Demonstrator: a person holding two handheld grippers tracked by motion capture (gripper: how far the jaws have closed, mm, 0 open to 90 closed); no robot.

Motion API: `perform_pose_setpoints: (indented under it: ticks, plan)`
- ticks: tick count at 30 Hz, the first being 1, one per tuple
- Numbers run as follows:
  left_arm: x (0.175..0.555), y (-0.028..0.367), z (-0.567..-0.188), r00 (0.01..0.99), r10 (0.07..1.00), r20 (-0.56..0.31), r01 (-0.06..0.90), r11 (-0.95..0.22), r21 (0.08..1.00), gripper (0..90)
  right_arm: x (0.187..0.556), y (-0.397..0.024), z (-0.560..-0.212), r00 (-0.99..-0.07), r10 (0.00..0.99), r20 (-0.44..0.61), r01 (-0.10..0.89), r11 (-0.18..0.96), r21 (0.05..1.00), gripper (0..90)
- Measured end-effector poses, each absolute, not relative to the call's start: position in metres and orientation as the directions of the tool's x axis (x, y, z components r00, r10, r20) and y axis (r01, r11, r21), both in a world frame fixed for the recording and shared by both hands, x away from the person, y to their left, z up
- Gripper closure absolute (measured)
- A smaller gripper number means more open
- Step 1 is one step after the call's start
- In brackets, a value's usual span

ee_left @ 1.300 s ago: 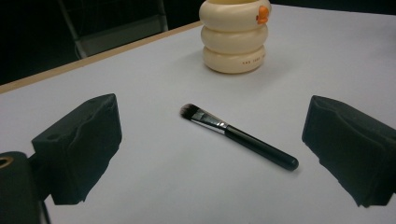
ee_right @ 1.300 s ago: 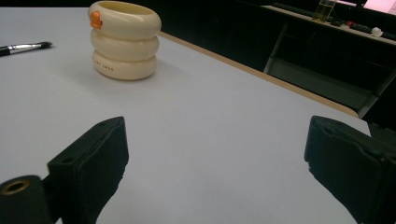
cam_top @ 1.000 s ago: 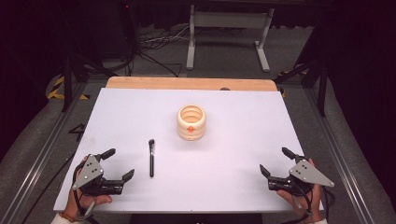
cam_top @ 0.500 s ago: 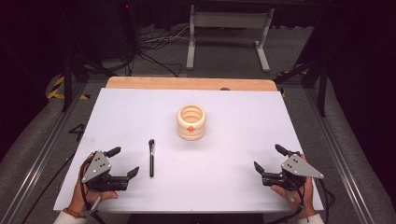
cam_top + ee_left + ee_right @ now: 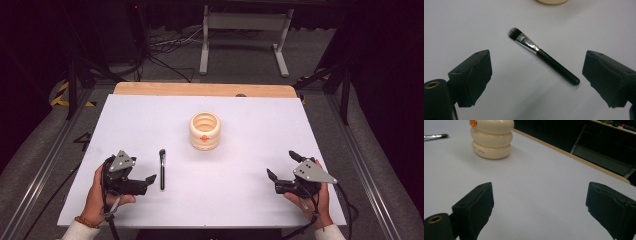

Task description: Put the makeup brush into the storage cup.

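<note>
On the white rectangular worktop [image 5: 150, 130] with its wooden far edge, a cream ribbed ring-stacked cup with a small orange mark [image 5: 204, 131] is standing upright near the middle, and everything else is lying nearer the person than that cup.

To the cup's left and nearer the person, the left hand-held gripper [image 5: 131, 176], black with a grey three-cornered plate on top, is resting in the person's left hand [image 5: 95, 192]. Its jaws are standing wide apart, gripping nothing. In the left gripper view the slim black-handled makeup brush with a silver ferrule and dark bristles [image 5: 543, 55] is lying flat on the worktop in the gap ahead of the spread jaws, touching neither. From the high view the brush [image 5: 162, 168] is lying just beside that gripper, between it and the cup, its bristle end pointing towards the worktop's far edge.

To the cup's right and nearer the person, well apart from it, the right hand-held gripper [image 5: 282, 174] is sitting in the person's right hand [image 5: 315, 197]. Its jaws are also spread wide and holding nothing. In the right gripper view the cup [image 5: 492, 139] is standing beyond the left jaw, with the brush tip [image 5: 435, 136] lying farther off to the cup's left.
</note>
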State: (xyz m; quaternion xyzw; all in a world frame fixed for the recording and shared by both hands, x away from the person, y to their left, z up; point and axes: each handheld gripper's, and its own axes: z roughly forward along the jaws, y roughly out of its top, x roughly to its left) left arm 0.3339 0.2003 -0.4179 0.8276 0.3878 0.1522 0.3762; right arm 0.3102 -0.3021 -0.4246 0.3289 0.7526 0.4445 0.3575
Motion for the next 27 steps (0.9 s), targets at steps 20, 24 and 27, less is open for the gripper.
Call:
perform_pose_setpoints:
  ticks: [20, 24, 27]
  plan:
    - [0.418, 0.138, -0.426, 0.467, 0.871, -0.151, 0.861, -0.409, 0.302, 43.4, 0.305, -0.301, -0.433, -0.575, 0.778, -0.253, 0.2, 0.433, 0.879, 9.3]
    - [0.419, 0.132, -0.429, 0.513, 0.855, -0.07, 0.835, -0.479, 0.269, 55.4, 0.303, -0.302, -0.434, -0.583, 0.773, -0.249, 0.204, 0.436, 0.876, 9.6]
    - [0.421, 0.133, -0.428, 0.542, 0.839, -0.045, 0.817, -0.514, 0.26, 65.8, 0.303, -0.302, -0.434, -0.586, 0.771, -0.251, 0.201, 0.438, 0.876, 9.7]
